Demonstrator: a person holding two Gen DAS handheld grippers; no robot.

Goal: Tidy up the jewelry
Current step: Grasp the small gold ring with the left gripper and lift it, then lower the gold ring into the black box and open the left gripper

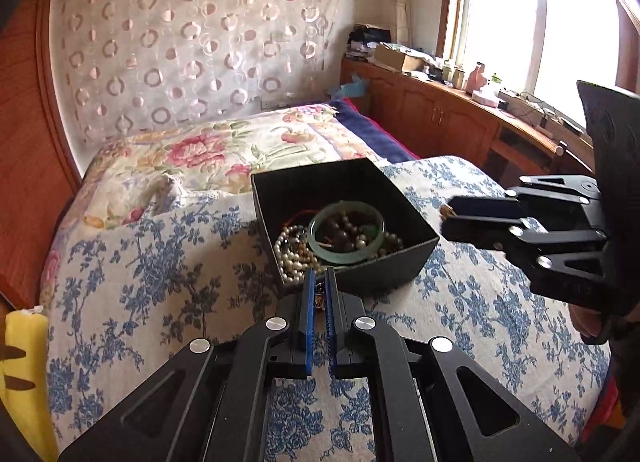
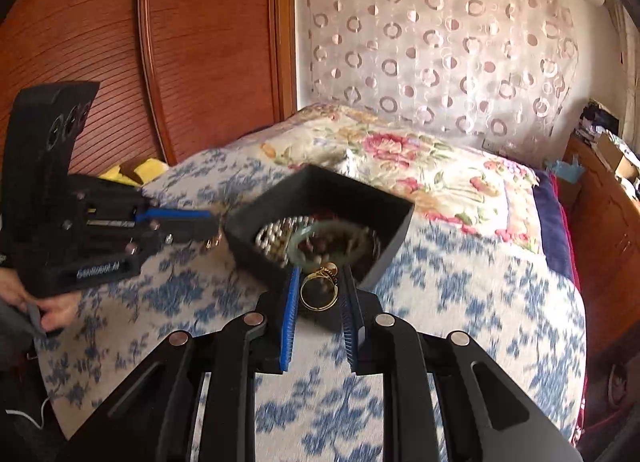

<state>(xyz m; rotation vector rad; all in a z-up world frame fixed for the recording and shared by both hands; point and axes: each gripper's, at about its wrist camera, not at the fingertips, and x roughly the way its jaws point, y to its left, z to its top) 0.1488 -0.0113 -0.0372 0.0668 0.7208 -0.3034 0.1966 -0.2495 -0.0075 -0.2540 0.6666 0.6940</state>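
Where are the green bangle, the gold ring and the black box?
green bangle (image 1: 347,258), left wrist view, on its front rim.
gold ring (image 2: 318,294), right wrist view, on its band.
black box (image 1: 384,268), left wrist view, on its near outer wall.

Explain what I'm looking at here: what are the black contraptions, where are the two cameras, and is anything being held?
These are two handheld grippers, one in each of a person's hands, not a robot. Each carries a fisheye camera looking out along its own jaws. The left one's view shows the left gripper at the bottom and the right gripper entering from the side; the right one's view mirrors that. A black box sits on a blue-flowered bedspread, holding a green bangle, a pearl strand and dark beads. The right jaws grip a gold ring. The left jaws pinch something small; I cannot tell what.
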